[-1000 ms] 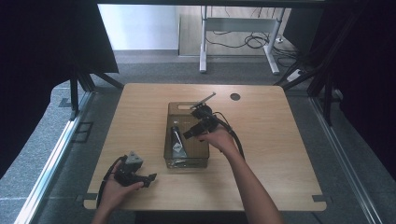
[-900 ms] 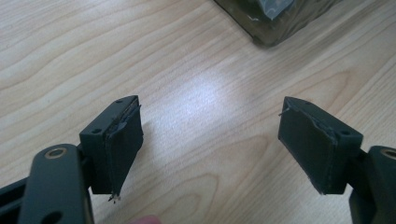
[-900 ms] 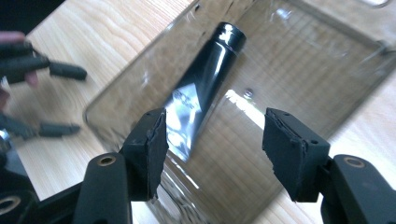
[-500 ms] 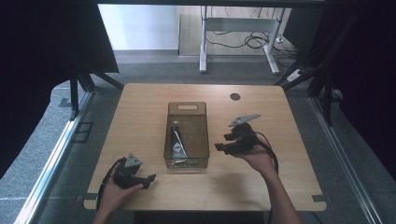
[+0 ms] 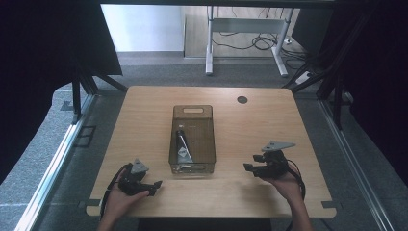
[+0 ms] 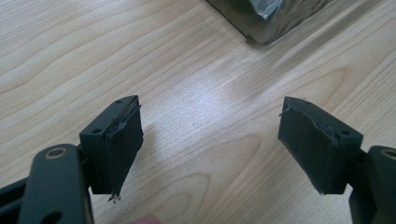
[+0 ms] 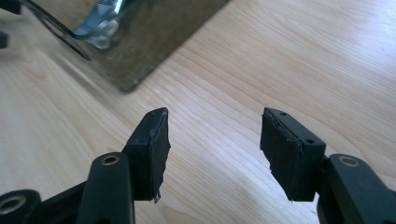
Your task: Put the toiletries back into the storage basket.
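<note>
Tube (image 5: pixel 183 147), dark with a pale label, lay lengthwise inside the clear bin (image 5: pixel 192 111) at the middle of the worktop (image 5: pixel 144 110); that is where the work's thing sat, with something thin and dark beside it near the bin's near end that I could not make out.

Your right gripper (image 5: pixel 252 169) rested to the right of the bin, well apart from it, its fingers (image 7: pixel 154 149) spread with nothing between them. Your left gripper (image 5: pixel 153 186) sat near the bin's near-left corner, its fingers (image 6: pixel 122 142) also wide apart and empty over bare wood.

What could have gone wrong from there, as I judge it: the bin's walls were smoky and see-through, so you could have misread the rim and knocked it with a finger on any reach back in, sliding the bin across the worktop. The tube lay close against the left wall, which left little room for a finger on that side; a grip could have slipped off.

Elsewhere, a dark round grommet (image 5: pixel 242 99) sat beyond the bin to its right, out of the way. Nothing stood between either gripper and the bin.
</note>
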Action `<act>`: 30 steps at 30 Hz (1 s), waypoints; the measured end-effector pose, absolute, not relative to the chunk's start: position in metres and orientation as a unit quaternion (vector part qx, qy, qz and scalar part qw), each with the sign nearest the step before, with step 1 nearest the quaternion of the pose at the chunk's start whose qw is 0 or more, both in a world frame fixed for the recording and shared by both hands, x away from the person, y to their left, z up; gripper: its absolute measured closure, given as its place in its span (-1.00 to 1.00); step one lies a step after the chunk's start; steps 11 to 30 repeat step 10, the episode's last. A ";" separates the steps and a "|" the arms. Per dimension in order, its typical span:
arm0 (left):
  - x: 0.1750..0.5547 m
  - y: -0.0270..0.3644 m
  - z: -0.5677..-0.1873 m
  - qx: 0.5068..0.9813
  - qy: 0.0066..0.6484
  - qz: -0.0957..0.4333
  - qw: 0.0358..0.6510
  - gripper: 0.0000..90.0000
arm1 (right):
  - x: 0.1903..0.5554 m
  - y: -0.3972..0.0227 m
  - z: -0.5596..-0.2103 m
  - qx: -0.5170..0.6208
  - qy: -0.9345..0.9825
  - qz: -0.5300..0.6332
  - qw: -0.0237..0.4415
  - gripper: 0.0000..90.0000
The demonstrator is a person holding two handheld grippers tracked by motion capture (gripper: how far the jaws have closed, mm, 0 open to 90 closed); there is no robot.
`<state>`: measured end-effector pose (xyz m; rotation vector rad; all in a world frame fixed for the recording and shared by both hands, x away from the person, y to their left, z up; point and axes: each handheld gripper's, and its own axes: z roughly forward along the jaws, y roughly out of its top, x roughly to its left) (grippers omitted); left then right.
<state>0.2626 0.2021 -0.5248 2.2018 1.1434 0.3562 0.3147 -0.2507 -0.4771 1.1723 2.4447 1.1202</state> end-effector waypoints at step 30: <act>0.262 0.198 -0.524 0.838 0.424 0.132 0.318 -0.50 | 0.312 -0.255 -0.485 0.401 0.819 0.391 0.122 -0.12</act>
